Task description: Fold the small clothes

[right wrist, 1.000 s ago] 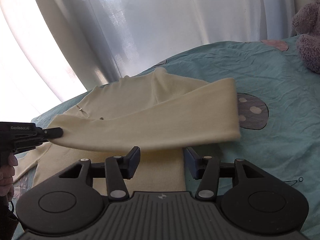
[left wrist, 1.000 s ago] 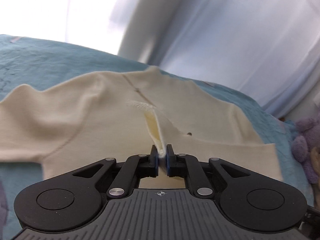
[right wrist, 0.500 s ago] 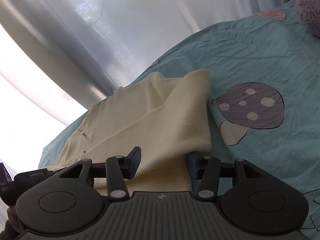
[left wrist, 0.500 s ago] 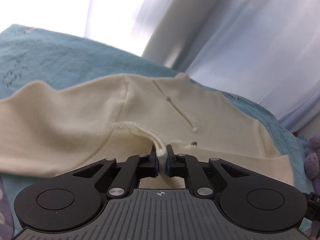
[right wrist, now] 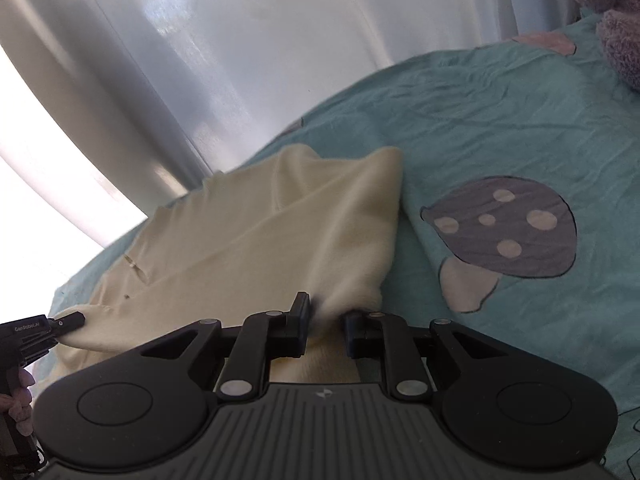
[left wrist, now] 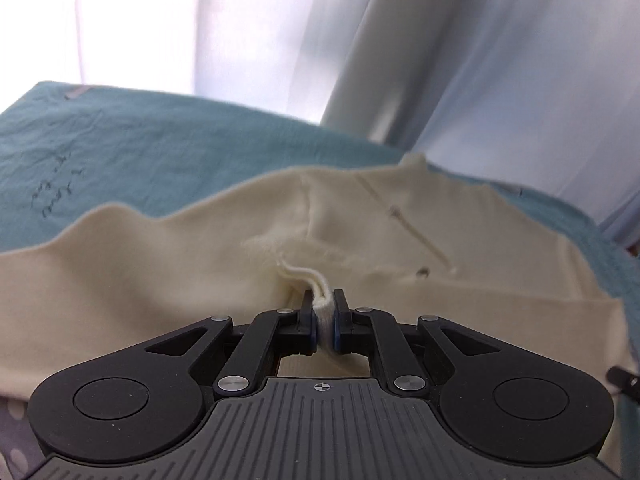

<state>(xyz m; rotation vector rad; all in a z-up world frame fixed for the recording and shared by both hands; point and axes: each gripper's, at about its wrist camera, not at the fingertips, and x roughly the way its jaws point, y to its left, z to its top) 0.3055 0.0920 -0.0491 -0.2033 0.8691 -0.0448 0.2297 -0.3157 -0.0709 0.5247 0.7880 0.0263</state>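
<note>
Item: cream garment (left wrist: 160, 300), lying spread across the teal bedsheet (left wrist: 160, 152) and filling the middle band of the left wrist view; a folded flap is running from centre toward the upper middle of the right wrist view.

Left tongs (left wrist: 323, 322): clamping a doubled hem of the garment between the jaws, at the lower centre of the frame. They are also showing at the left edge of the right wrist view, pinching a corner there.

Right tongs (right wrist: 326, 322): jaws standing partly apart with cloth of the flap lying between them; whether the pads are pressing it cannot be told.

Step in hand, as judged: carrying one edge over to form a fold. To do it well, both tongs should be travelling level and together, keeping the edge taut, then lowering it square onto the layer beneath before letting go.

Surroundings: white curtain (right wrist: 280, 60) behind the bed; purple plush toy (right wrist: 612, 20) at upper right; mushroom print (right wrist: 504, 232) on the sheet, right of the flap.
</note>
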